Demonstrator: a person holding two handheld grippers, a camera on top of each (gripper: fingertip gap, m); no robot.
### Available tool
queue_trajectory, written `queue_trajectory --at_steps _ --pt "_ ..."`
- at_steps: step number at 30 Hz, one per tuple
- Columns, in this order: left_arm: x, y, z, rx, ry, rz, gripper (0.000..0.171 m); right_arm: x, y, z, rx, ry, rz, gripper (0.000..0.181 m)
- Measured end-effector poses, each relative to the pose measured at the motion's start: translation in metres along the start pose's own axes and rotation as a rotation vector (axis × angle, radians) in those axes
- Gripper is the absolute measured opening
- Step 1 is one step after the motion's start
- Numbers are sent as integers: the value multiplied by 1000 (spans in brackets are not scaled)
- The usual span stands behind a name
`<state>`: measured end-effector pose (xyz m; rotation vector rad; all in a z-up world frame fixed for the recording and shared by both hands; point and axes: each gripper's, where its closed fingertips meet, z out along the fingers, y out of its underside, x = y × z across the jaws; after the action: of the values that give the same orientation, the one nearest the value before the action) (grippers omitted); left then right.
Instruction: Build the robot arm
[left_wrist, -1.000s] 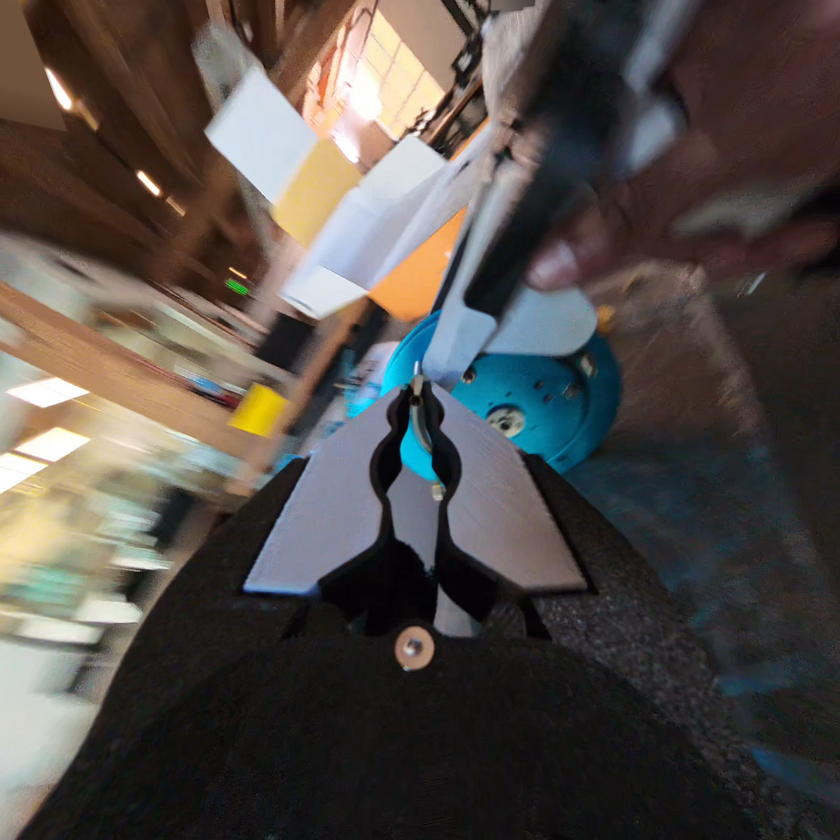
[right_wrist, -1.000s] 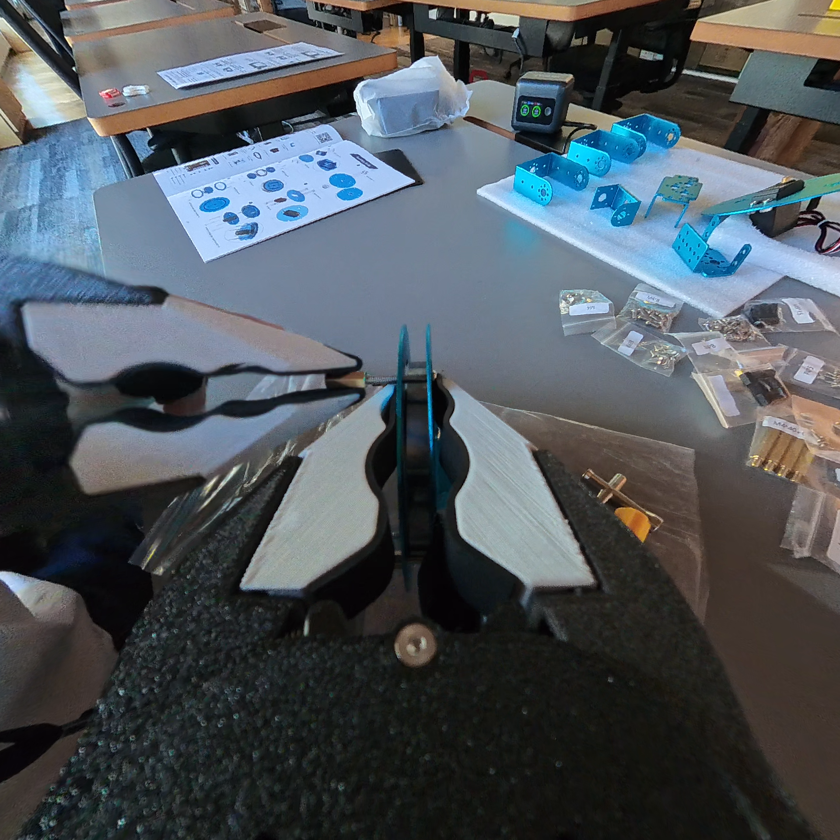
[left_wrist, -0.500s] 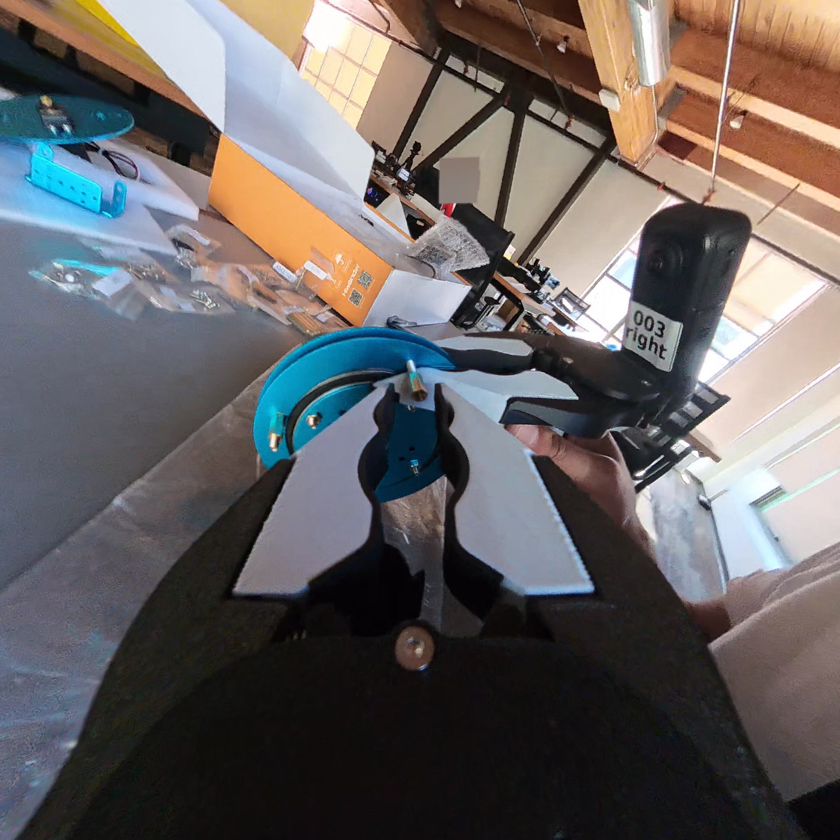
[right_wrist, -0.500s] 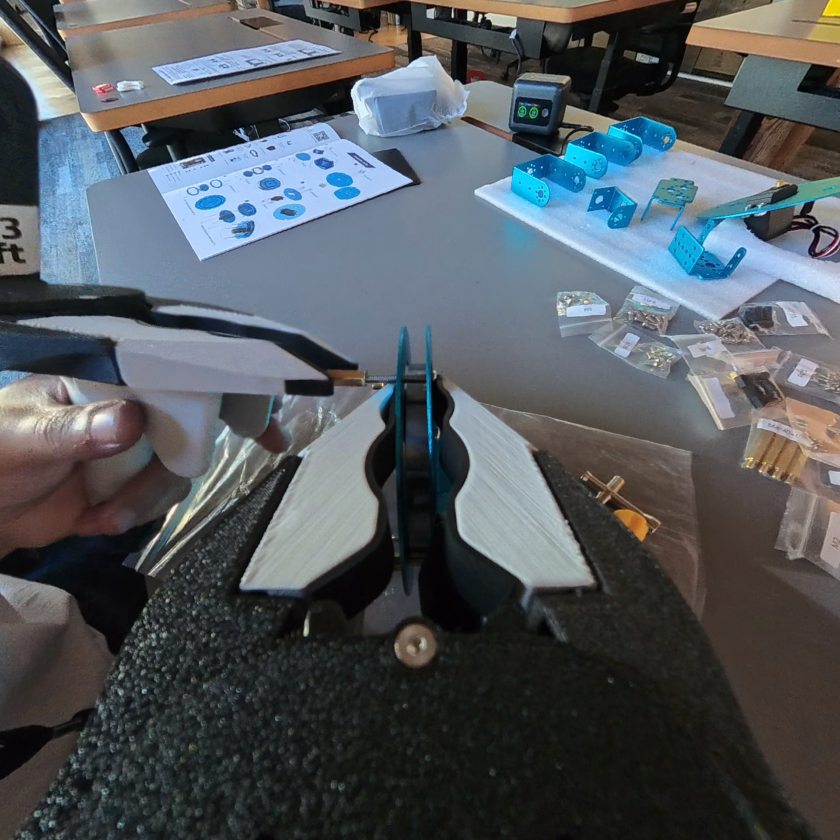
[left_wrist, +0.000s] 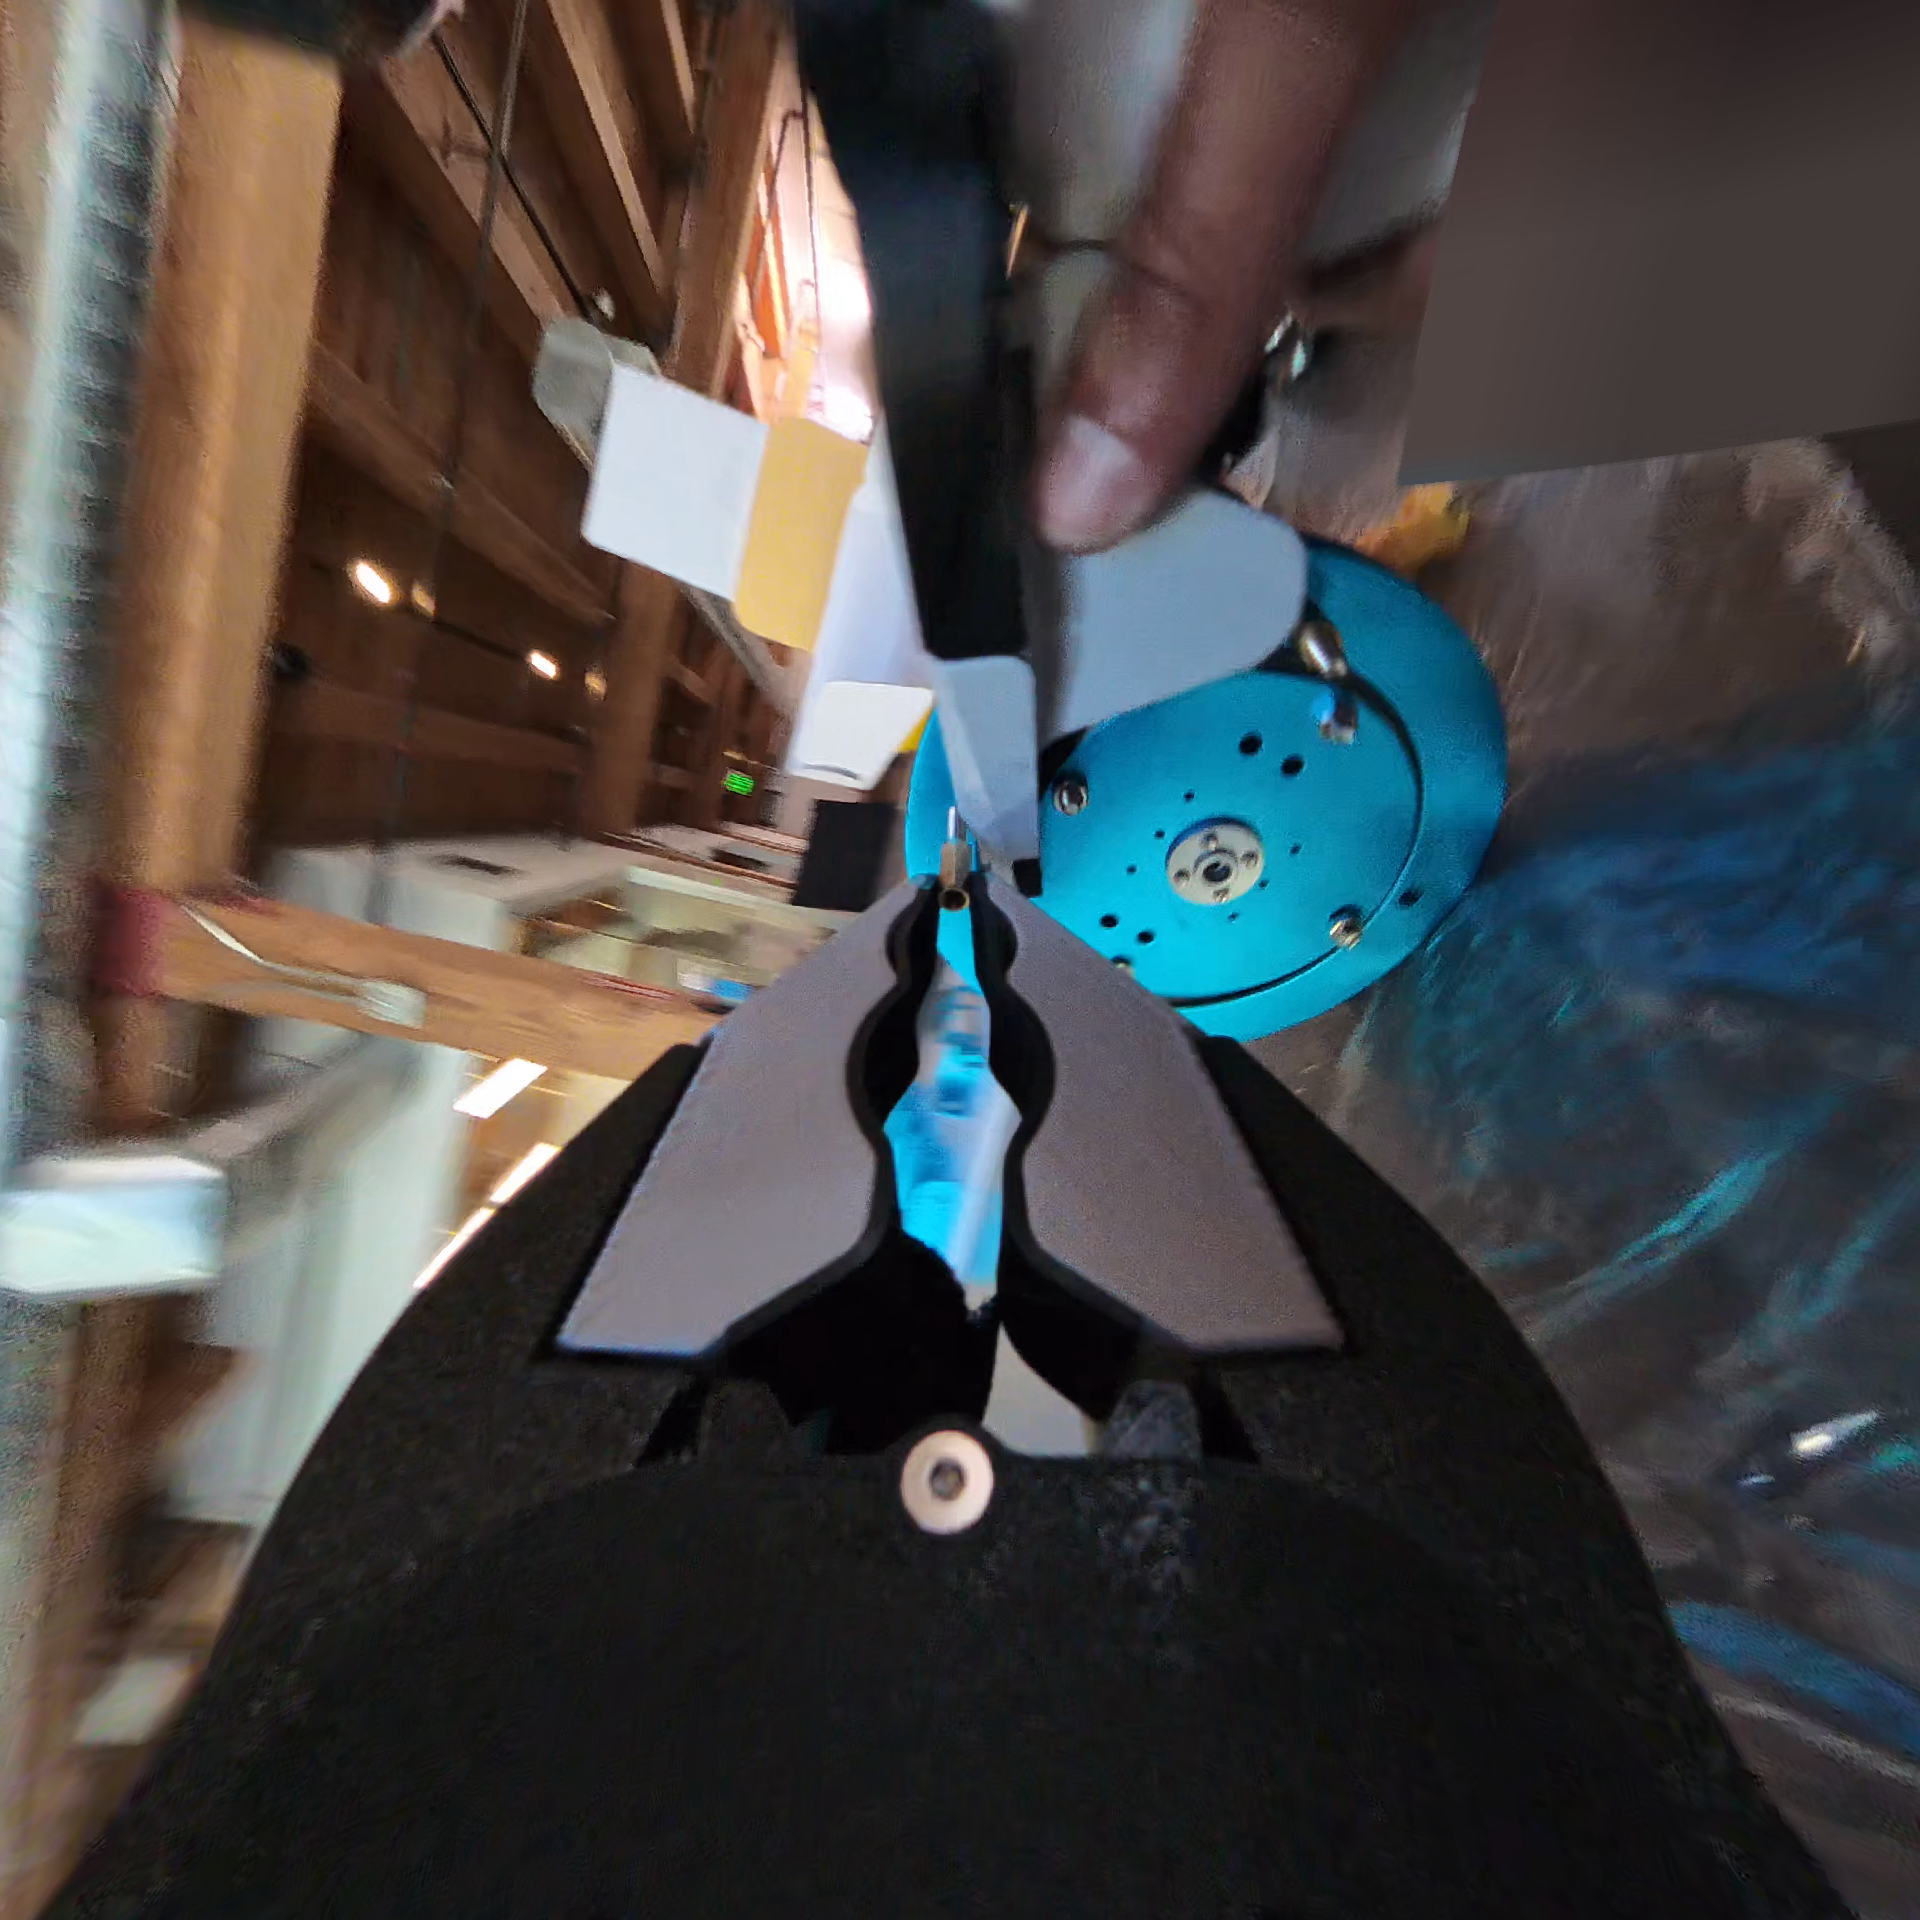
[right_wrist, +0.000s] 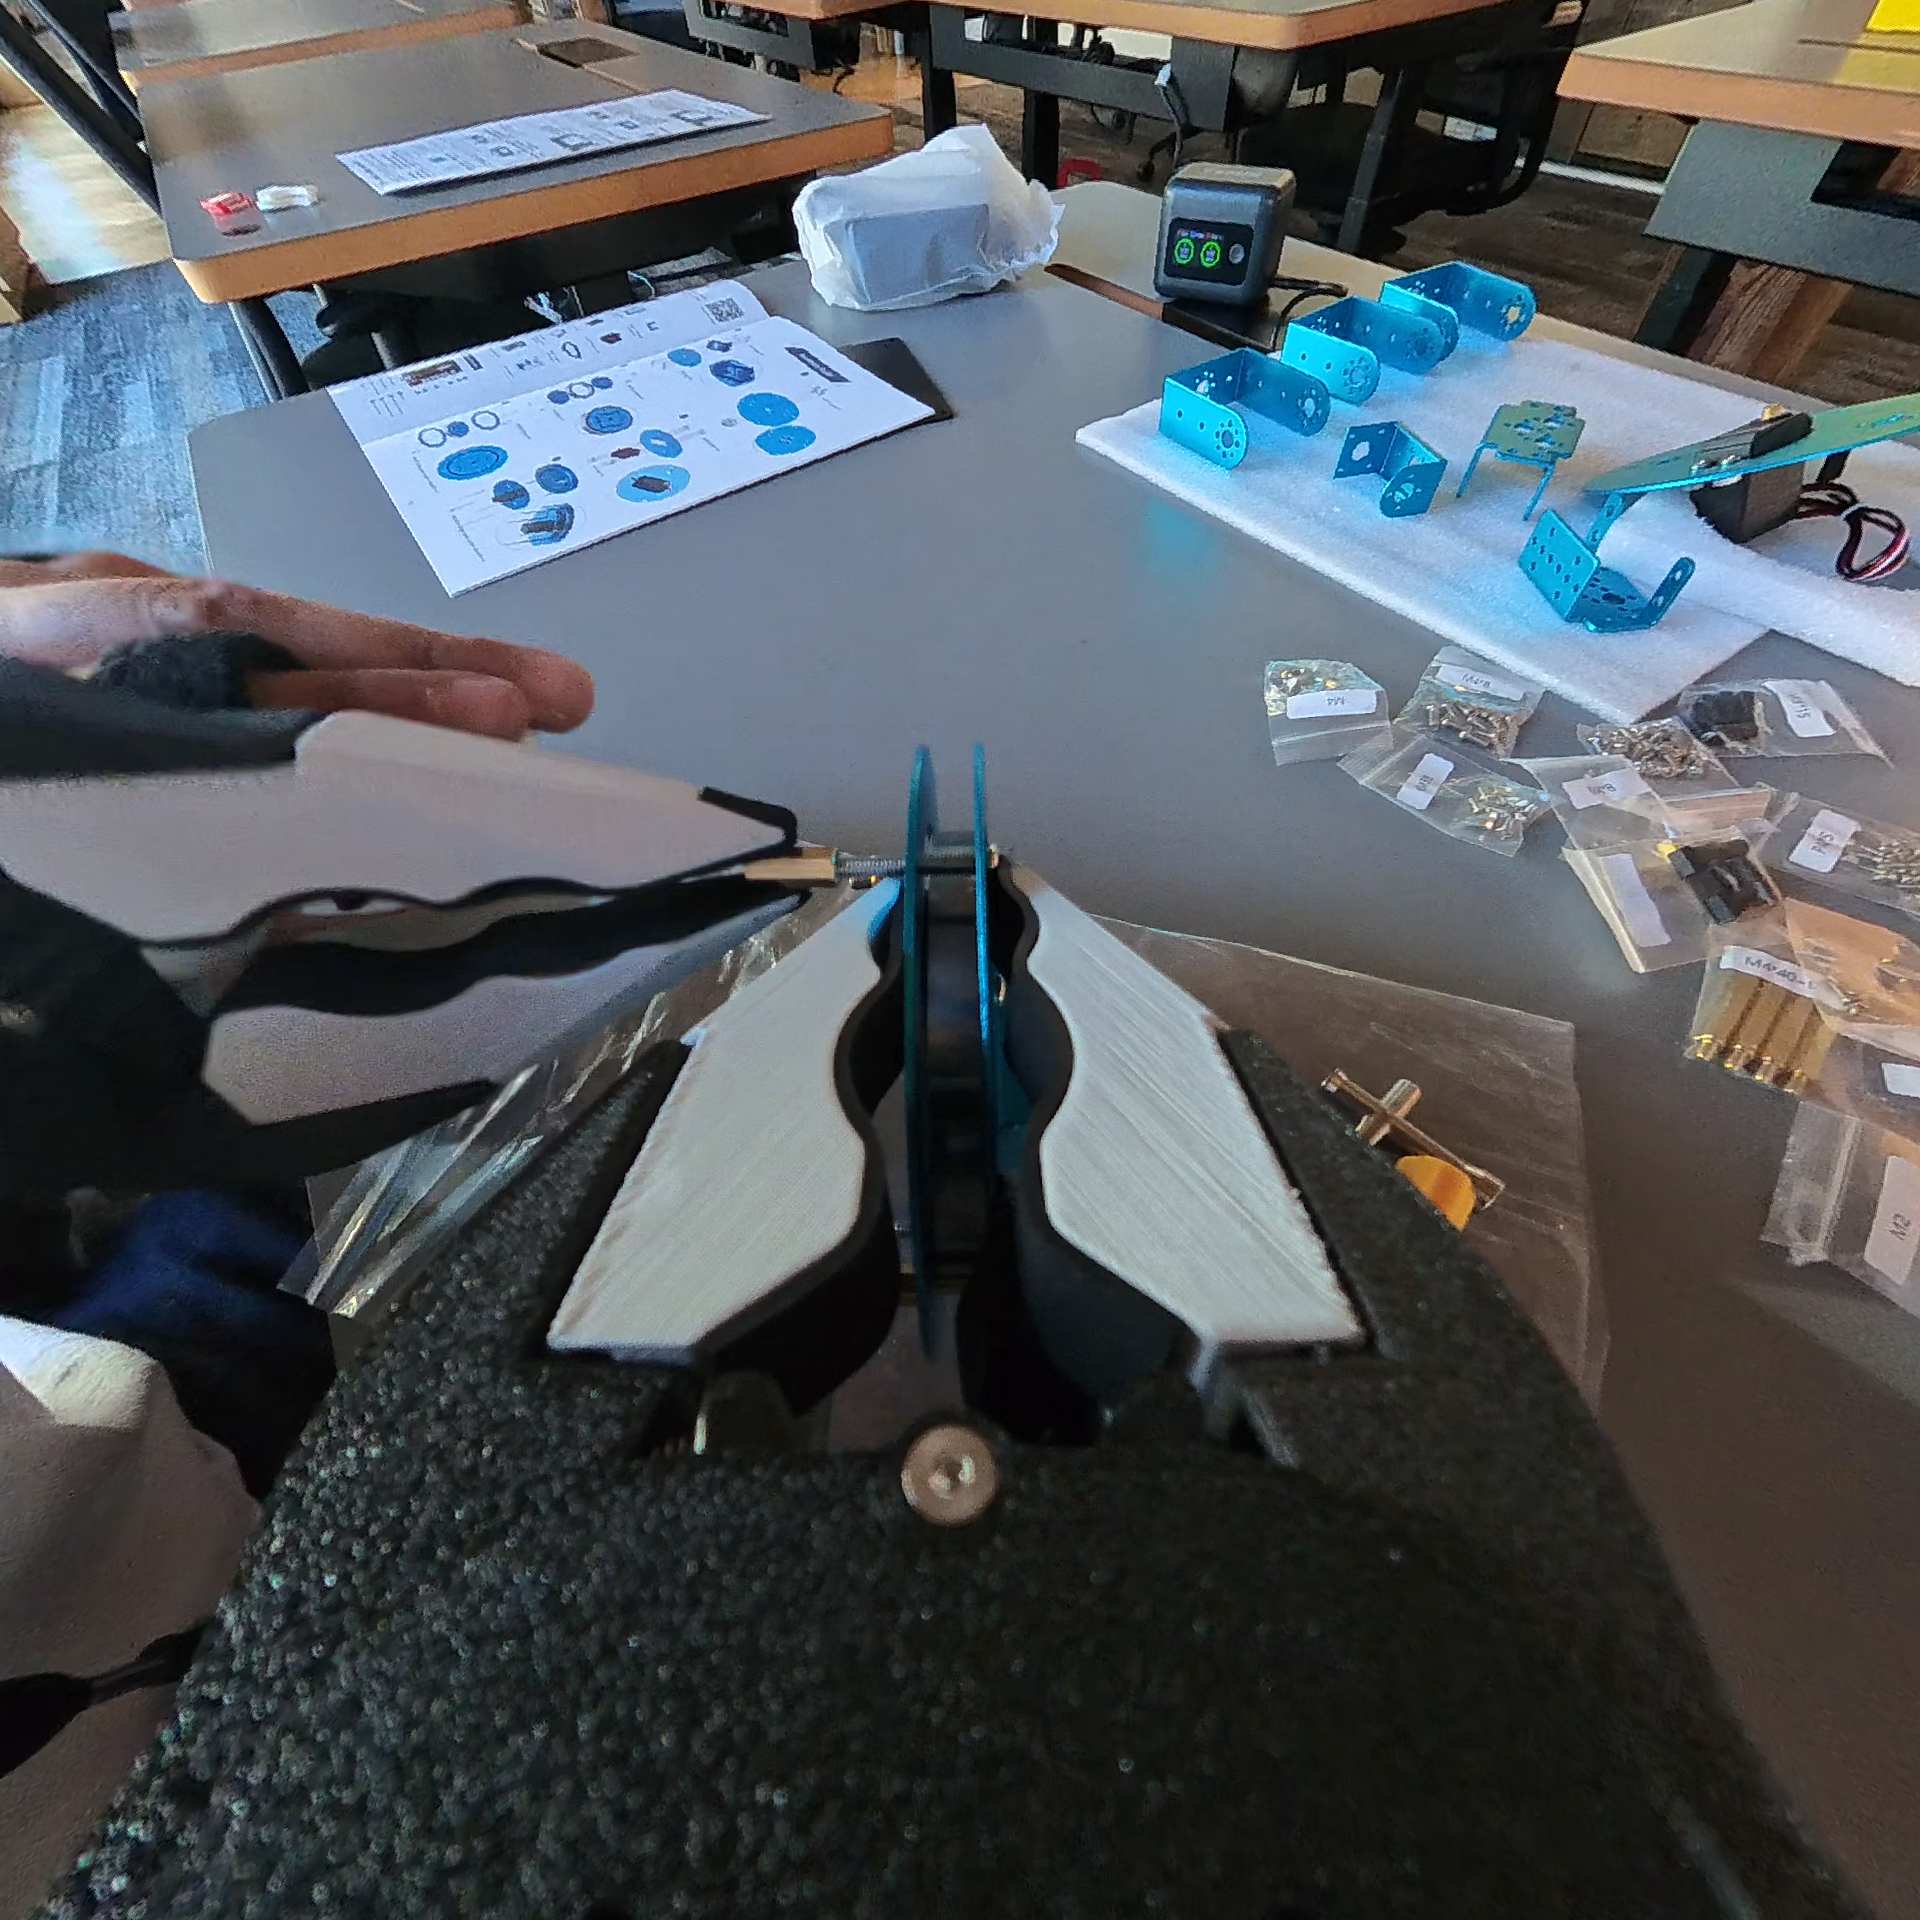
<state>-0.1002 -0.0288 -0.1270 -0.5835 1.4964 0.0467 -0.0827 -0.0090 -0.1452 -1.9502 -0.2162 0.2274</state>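
Observation:
My right gripper (right_wrist: 948, 883) is shut on a blue round two-disc assembly (right_wrist: 948, 997), held edge-on above the grey table (right_wrist: 935, 644). My left gripper (left_wrist: 954, 896) is shut on a small brass standoff (left_wrist: 953, 881) with a threaded end. In the right wrist view the left gripper (right_wrist: 779, 868) comes in from the left, and the standoff (right_wrist: 805, 865) has its screw end against the left disc. In the left wrist view the blue disc (left_wrist: 1236, 831) faces me, with the right gripper's fingers (left_wrist: 997, 748) and a person's finger (left_wrist: 1143, 395) over it.
A clear plastic bag (right_wrist: 1351, 1029) lies under the grippers, with an orange-handled tool (right_wrist: 1423, 1164) on it. Several small bags of screws (right_wrist: 1507, 769) lie to the right. Blue brackets (right_wrist: 1351, 364) sit on white foam (right_wrist: 1455, 582). An open instruction booklet (right_wrist: 634, 416) lies at the far left.
The left gripper has rolled about its axis with the standoff held at the disc; its view swung round and blurred. The hand's fingers now lie stretched over it. The right gripper has barely moved.

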Motion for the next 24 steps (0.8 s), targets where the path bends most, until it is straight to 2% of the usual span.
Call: queue_trajectory --at_steps 2,3,6,8,9,11,12,14,16,18,19,20,21,22,24 --pt "1 0 -2 5 90 -389 7 -1 0 0 1 0 -5 13" --pt "2 -2 -4 17 152 -632 16 -1 0 0 1 0 -4 12" --pt "-2 -5 -8 92 333 -1332 18 -1 0 1 0 -2 -2 12" --pt "-4 -2 -5 129 381 -1582 17 -3 -1 1 0 -3 -9 12" --pt "-2 -2 -3 136 379 -1611 14 -4 -1 2 -1 -3 -13 12" --pt "0 -5 -1 127 353 -1571 6 -4 -1 2 -1 1 -19 12" --pt "0 -5 0 110 317 -1495 5 -4 -1 2 1 3 -17 12" --pt "2 -5 0 69 251 -1208 4 -3 0 1 3 -2 -9 13" --pt "2 -4 1 26 130 -756 4 -3 0 1 3 -1 -10 13" --pt "2 -3 1 4 -38 -139 4 -3 1 0 3 -12 1 12" --pt "1 -3 1 5 -93 89 4 -3 1 0 4 -12 6 12" --pt "1 -3 2 16 -99 175 4 -2 1 -1 3 -4 2 12" --pt "1 -3 3 32 -74 160 5 -1 1 -1 1 1 -2 12" --pt "1 -2 4 37 -42 88 5 0 1 -1 1 2 -1 12" --pt "2 -2 4 21 28 -214 5 0 1 -1 2 2 -2 12"
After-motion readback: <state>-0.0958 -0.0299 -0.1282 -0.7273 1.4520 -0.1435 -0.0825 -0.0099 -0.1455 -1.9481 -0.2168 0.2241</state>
